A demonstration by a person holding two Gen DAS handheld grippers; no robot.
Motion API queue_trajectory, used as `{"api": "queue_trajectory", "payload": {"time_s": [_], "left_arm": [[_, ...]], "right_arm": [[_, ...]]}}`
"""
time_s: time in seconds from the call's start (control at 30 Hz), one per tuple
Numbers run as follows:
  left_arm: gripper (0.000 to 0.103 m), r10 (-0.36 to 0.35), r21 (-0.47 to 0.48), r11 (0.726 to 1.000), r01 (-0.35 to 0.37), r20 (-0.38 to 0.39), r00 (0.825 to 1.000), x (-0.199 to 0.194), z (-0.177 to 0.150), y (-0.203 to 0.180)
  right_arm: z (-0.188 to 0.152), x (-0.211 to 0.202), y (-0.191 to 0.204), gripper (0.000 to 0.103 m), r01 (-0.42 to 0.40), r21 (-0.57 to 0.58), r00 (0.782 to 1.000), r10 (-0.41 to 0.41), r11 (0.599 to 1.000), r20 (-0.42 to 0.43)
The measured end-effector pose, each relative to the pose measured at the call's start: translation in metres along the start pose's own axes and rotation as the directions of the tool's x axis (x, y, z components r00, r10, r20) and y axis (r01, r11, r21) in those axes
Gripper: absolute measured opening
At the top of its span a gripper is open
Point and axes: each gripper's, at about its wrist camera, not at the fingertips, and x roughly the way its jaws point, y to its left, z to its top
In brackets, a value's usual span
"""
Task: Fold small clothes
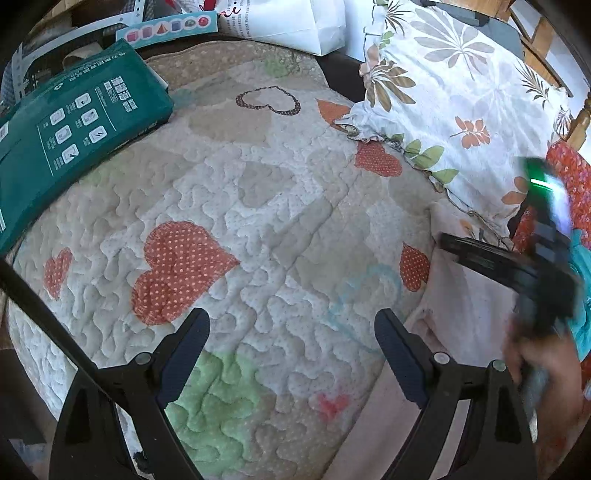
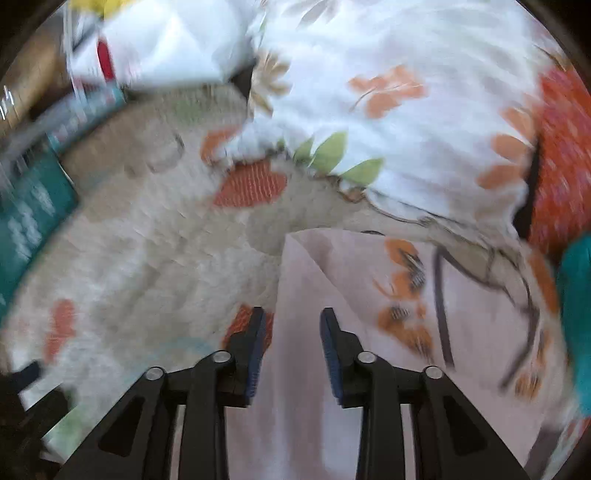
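A pale pink garment (image 1: 454, 325) with an orange flower print lies on the heart-patterned quilt (image 1: 258, 221), at the right of the left wrist view. It fills the lower middle of the blurred right wrist view (image 2: 369, 332). My left gripper (image 1: 291, 325) is open and empty above the quilt, its right finger at the garment's left edge. My right gripper (image 2: 291, 325) is open over the garment's left edge, with nothing between the pads. It also shows blurred at the right of the left wrist view (image 1: 509, 262).
A floral pillow (image 1: 454, 99) lies at the back right, with red patterned fabric (image 1: 569, 192) and a teal cloth (image 2: 576, 295) beside it. A green package (image 1: 70, 122) sits at the back left. White bags (image 1: 291, 22) stand behind the quilt.
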Motion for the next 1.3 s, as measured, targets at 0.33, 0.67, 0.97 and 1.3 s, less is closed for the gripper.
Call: {"api": "queue_trajectory", "payload": {"time_s": [0.33, 0.67, 0.97, 1.3], "left_arm": [[0.090, -0.013, -0.017, 1.000, 0.013, 0.007, 1.000, -0.005, 0.004, 0.015], [0.090, -0.012, -0.033, 0.999, 0.012, 0.009, 1.000, -0.008, 0.002, 0.021], [0.090, -0.020, 0.017, 1.000, 0.021, -0.039, 0.999, -0.002, -0.009, 0.014], [0.090, -0.204, 0.120, 0.969, 0.215, -0.096, 0.974, -0.004, -0.020, -0.016]], "right_arm": [[0.062, 0.058, -0.010, 0.013, -0.034, 0.144, 0.998, 0.041, 0.989, -0.047], [-0.011, -0.031, -0.025, 0.040, -0.085, 0.137, 0.996, 0.085, 0.987, 0.003], [-0.167, -0.071, -0.189, 0.039, 0.076, 0.451, 0.995, -0.041, 0.889, -0.086], [-0.335, -0.187, -0.304, 0.044, 0.095, 0.801, 0.995, -0.084, 0.592, -0.056]]}}
